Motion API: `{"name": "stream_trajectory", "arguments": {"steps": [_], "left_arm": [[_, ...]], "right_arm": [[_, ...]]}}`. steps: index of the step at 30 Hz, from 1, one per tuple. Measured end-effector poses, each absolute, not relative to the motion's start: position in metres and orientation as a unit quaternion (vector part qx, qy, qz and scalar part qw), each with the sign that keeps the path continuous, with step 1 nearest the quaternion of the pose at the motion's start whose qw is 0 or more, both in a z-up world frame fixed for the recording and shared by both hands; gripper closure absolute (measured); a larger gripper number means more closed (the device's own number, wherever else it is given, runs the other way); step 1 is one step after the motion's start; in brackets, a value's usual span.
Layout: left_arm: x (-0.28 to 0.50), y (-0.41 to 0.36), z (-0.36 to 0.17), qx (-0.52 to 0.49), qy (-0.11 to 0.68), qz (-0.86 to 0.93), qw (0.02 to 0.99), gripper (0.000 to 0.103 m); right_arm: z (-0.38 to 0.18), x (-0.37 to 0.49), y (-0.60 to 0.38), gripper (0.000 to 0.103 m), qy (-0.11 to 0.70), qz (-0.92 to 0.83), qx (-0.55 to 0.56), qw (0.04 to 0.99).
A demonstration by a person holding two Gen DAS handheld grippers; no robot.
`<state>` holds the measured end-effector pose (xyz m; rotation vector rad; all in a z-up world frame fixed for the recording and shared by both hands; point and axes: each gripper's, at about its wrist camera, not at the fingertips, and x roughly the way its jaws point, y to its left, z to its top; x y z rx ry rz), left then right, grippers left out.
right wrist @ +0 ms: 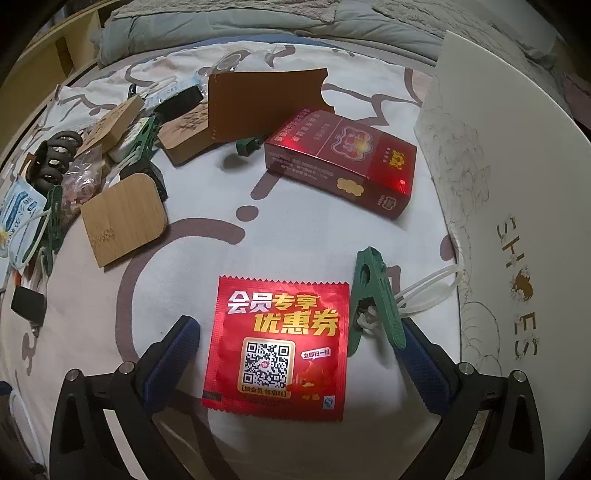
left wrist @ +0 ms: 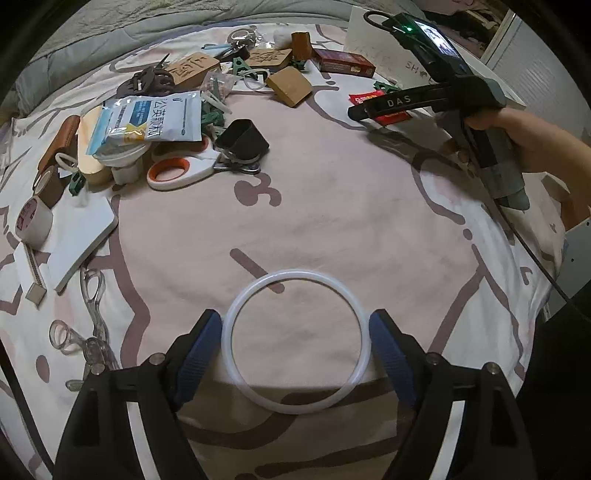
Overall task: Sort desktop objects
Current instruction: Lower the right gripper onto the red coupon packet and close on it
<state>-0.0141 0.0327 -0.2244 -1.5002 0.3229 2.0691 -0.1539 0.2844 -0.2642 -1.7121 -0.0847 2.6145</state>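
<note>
Bedsheet: red sachet flat, long axis approx. along fingers.

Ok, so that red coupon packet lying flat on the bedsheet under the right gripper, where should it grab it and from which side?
Take the red coupon packet by its two long side edges, coming from above. It lies flat and thin on the soft bedsheet, and the right gripper already stands open astride it. Mind the green clothespin beside the right edge, near that finger.

You have a pink-and-white patterned bedsheet spread under everything, a grey-green quilt bunched along its far edge, and a pale wooden shelf beyond the left corner.
</note>
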Motion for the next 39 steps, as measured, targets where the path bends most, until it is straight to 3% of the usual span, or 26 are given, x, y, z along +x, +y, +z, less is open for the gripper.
{"name": "stream_trajectory", "arguments": {"steps": [12, 17, 20, 27, 39], "left_arm": [[-0.012, 0.04, -0.23, -0.564, 0.116, 0.766, 0.286, 0.017], [-0.007, 0.048, -0.236, -0.562, 0.129, 0.763, 0.293, 0.004], [-0.003, 0.055, -0.239, -0.555, 0.149, 0.761, 0.3, 0.002], [-0.01, 0.057, -0.243, -0.559, 0.128, 0.766, 0.29, 0.0], [-0.01, 0.062, -0.248, -0.551, 0.138, 0.772, 0.287, 0.0]], "right_arm": [[-0.264, -0.149, 0.282, 0.0, -0.019, 0.839, -0.544, 0.024], [-0.264, -0.15, 0.28, 0.0, -0.031, 0.837, -0.546, 0.015], [-0.262, -0.148, 0.278, 0.007, -0.037, 0.839, -0.543, 0.005], [-0.254, -0.14, 0.259, 0.039, -0.074, 0.847, -0.525, -0.024], [-0.249, -0.13, 0.252, 0.046, -0.091, 0.846, -0.525, -0.025]]}}
